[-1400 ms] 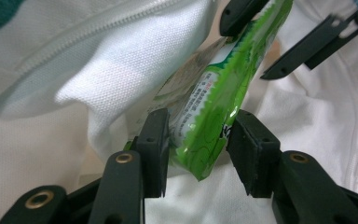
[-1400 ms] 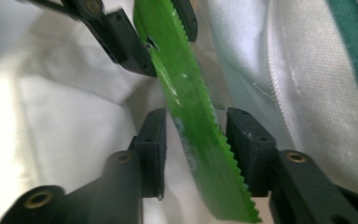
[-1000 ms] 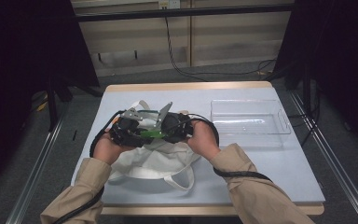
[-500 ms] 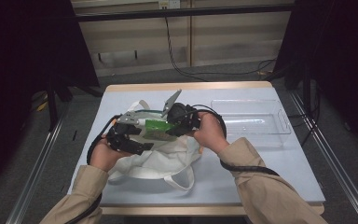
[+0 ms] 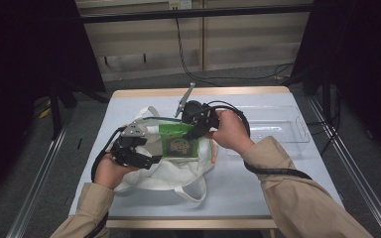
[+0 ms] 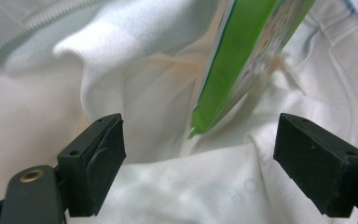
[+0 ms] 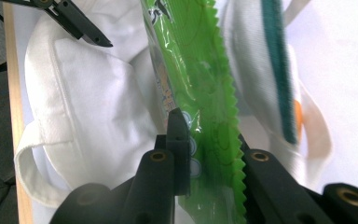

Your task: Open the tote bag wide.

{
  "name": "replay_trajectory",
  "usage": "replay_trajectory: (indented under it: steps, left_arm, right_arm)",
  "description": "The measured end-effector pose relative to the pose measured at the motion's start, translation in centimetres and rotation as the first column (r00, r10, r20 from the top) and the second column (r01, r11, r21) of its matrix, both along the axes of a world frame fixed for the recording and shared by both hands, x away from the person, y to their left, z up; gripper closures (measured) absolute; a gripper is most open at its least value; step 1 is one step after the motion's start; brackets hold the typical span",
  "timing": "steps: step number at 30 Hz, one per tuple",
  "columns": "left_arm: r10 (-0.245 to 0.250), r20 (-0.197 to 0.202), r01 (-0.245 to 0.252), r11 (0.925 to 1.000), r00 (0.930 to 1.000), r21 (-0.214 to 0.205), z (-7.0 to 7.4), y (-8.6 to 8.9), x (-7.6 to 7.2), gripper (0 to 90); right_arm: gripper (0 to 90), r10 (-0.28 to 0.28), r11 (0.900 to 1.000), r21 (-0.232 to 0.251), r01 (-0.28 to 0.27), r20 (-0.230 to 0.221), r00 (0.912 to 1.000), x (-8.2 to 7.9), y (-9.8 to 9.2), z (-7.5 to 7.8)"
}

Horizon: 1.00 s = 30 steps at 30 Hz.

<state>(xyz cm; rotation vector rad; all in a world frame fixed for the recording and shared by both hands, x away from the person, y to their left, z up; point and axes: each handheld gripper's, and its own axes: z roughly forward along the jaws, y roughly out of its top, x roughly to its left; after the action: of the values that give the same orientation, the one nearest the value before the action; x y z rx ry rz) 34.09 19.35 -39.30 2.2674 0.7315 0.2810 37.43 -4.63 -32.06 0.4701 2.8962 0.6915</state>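
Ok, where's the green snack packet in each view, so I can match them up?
High view: green packet at table centre, over the white cloth bag.
Left gripper view: upper middle, its corner hanging down over the bag.
Right gripper view: centre, clamped by the right hand-held gripper.
Shared landmark: the white cloth bag.

1. The green packet [image 6: 242, 56] is blurred in the left gripper view, its print is not readable, and the top edge cuts it.
2. In the right gripper view the packet hides the right gripper's [image 7: 209, 140] far pad.
3. The white bag [image 5: 178, 171] is partly covered by hands in the high view.
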Motion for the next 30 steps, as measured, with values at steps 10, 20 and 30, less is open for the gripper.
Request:
replay_trajectory:
  steps: [10, 20, 30]
  left_arm:
    - [0.005, -0.036, -0.005, 1.0000, 0.9993, -0.001, -1.1, 0.1, 0.0, 13.3]
    - [0.035, -0.048, -0.035, 0.9994, 0.9982, -0.005, -1.7, 0.2, 0.1, 9.6]
    - [0.033, -0.037, -0.033, 0.9994, 0.9988, -0.009, -1.6, 0.1, 0.0, 8.8]
  right_arm:
    - [81.5, -0.001, 0.9998, 0.017, 0.001, -0.050, 0.9988, 0.5, -0.7, 2.5]
    - [81.5, 0.010, 0.9999, 0.012, -0.010, -0.067, 0.9977, 0.7, -1.0, 4.0]
    - [81.5, 0.001, 1.0000, -0.005, -0.001, -0.070, 0.9976, 0.6, -1.7, 6.1]
